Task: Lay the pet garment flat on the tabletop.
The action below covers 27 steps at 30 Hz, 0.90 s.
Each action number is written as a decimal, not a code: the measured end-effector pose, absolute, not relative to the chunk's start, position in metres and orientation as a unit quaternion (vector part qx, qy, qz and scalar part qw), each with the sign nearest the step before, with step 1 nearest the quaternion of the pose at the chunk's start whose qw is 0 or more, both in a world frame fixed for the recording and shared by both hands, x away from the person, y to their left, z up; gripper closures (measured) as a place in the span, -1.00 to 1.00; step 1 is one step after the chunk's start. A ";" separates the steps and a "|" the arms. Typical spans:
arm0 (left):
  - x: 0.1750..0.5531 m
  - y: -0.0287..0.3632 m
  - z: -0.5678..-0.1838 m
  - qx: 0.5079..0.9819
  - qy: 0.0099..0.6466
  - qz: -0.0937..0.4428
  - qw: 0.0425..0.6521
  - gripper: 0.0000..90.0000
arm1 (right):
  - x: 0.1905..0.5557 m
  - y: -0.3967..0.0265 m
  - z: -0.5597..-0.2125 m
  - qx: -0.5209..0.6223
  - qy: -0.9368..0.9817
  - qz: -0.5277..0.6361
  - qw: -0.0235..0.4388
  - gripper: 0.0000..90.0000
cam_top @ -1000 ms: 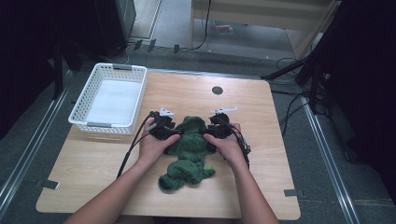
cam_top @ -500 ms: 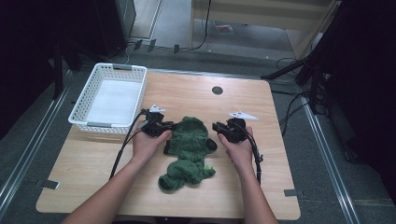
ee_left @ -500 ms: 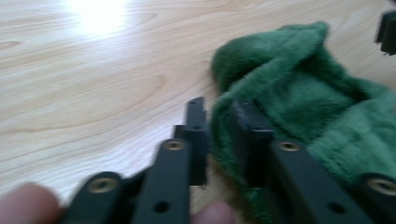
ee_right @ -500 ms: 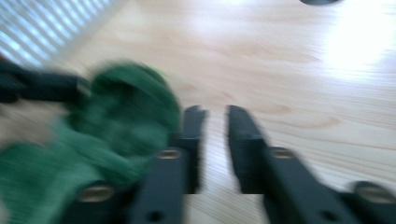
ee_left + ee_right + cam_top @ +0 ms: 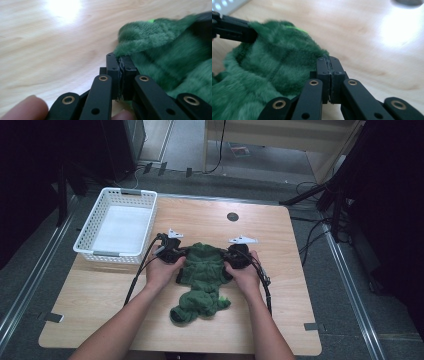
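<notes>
Wood table [image 5: 280,270] on grey floor [image 5: 30,280], dark surrounds.

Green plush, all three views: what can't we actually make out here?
- Green plush, high view: the edges the left gripper and right gripper hold are covered by the hands; what kind of item it is stays unclear.
- Left gripper view: plush cut off by the right edge, far part blurred.
- Right gripper view: plush cut off by the left and bottom edges.
- White basket, high view: too small to tell what the white sheet inside is.
</notes>
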State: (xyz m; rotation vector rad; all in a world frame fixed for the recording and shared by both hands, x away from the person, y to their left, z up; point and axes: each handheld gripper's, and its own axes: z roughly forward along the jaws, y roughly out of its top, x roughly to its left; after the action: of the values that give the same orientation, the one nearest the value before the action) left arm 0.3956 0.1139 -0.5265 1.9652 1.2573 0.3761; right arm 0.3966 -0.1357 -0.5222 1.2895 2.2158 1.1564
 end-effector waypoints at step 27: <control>0.407 0.093 -0.536 0.785 0.476 0.090 0.385 0.71 | 0.421 -0.102 -0.531 0.486 0.789 0.362 0.100 0.74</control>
State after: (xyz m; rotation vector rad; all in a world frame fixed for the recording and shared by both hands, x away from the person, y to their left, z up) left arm 0.4072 0.0927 -0.5360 2.0008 1.2123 0.2289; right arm 0.4208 -0.1021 -0.5310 1.4352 2.3326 1.0710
